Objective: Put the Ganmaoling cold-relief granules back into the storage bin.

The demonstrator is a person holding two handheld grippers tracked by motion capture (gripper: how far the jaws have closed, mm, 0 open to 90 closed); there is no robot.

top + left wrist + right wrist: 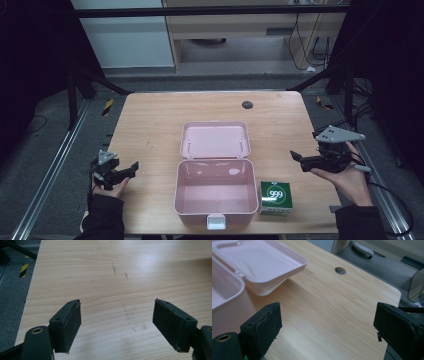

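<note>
Work looks barely begun, as I judge it; the pink box (216, 192) stands open at the middle of the table (150, 120), its lid (215, 140) folded back flat behind it and its inside bare; the small green carton (275, 198) rests on the tabletop just beside the box's right wall, near the front edge, untouched. The left gripper (131, 167) hovers over the left edge of the table, well apart from the box, jaws spread wide with nothing but wood grain between them in its own view (117, 317); the right gripper (298, 159) hangs off to the right of the box and above the carton's far side, likewise released and empty, its own view (327, 322) looking past the lid (262, 262) toward a cable hole (340, 270). What seems left is everything: grasping the carton, setting it inside the box, and likely lowering the lid; the right gripper is the nearer one for that.
</note>
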